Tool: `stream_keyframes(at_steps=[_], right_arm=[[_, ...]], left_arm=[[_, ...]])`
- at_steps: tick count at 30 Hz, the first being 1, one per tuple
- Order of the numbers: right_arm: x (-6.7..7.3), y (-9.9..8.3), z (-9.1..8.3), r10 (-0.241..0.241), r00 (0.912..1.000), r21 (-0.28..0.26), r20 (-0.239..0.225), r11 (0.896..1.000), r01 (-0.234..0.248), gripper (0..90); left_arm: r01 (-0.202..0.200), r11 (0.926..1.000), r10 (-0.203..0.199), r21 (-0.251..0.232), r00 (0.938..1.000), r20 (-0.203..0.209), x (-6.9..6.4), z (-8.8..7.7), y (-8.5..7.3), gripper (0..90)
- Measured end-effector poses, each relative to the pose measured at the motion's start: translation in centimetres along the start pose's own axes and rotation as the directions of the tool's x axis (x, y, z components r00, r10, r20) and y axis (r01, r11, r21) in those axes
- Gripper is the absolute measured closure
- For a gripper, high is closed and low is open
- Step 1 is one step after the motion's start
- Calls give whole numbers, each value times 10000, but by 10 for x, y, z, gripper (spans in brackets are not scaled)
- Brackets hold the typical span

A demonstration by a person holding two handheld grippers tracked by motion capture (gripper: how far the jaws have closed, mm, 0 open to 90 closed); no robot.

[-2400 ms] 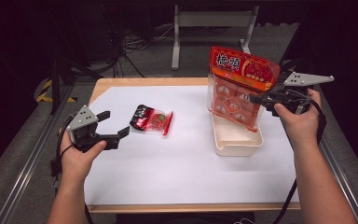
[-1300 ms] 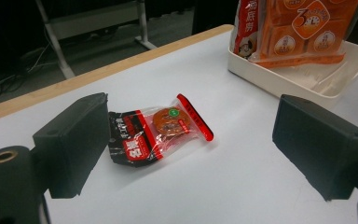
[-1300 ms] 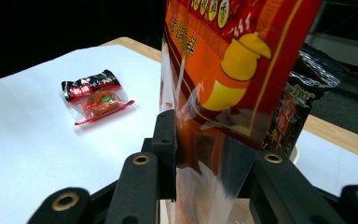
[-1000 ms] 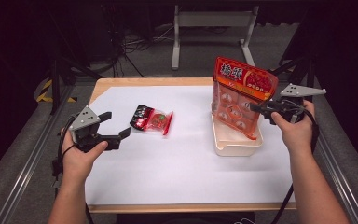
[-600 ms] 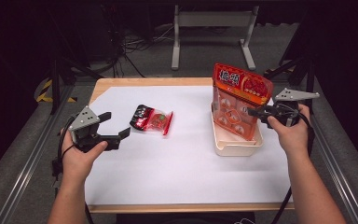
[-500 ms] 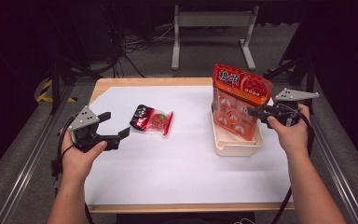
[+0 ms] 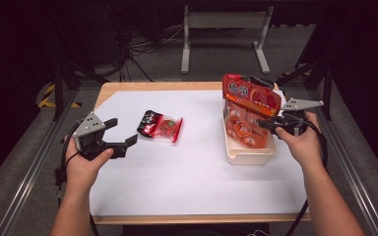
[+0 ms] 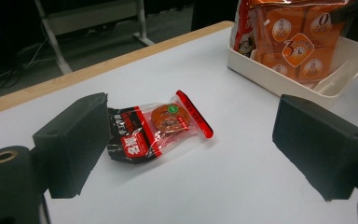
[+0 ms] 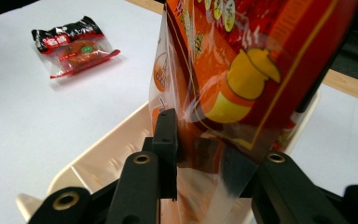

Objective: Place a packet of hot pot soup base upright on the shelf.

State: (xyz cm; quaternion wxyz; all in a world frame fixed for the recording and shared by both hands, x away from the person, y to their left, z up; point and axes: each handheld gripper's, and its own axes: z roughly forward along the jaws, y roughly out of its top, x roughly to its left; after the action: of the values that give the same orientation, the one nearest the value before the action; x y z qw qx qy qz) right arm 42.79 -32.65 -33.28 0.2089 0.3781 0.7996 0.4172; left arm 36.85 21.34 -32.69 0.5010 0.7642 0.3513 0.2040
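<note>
Orange snack bag [image 7: 248, 105] sits clamped in the right hand-held gripper [image 7: 270, 123].

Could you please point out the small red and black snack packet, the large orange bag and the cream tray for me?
small snack packet [image 8: 161, 128], left gripper view, clear middle over the snack.
large orange bag [image 7: 248, 110], high view, printed front.
cream tray [image 7: 248, 156], high view, near wall.

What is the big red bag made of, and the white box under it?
The big red bag looks like thin, glossy plastic film: it shines, crinkles, and its lower part is see-through, showing small orange packs. The white box looks like smooth, matte cream plastic, stiff with thin moulded walls, though that is a guess from its look.
</note>
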Motion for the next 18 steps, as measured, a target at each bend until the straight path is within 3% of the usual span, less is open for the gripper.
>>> stream_keyframes(at_steps=[3,7,11,14,18], right_arm=[[-4,-6,0,169,9997,153,177,9997,-171,705],[-10,-14,-4,622,9980,-119,-142,9980,-624,703],[-10,-12,-5,563,9984,-22,-95,9984,-564,688],[-8,-11,-5,234,9992,-135,321,9996,-230,587],[-5,-10,-11,289,9972,-694,684,9973,-242,404]], left_arm=[[-43,10000,43,36,10000,3,0,2,0,123],[5,10000,-5,43,10000,17,1,3,0,123],[-7,10000,6,82,10000,77,1,6,1,123],[-19,9999,18,113,10000,88,2,7,1,123],[-62,9998,60,193,9999,118,2,9,1,122]])
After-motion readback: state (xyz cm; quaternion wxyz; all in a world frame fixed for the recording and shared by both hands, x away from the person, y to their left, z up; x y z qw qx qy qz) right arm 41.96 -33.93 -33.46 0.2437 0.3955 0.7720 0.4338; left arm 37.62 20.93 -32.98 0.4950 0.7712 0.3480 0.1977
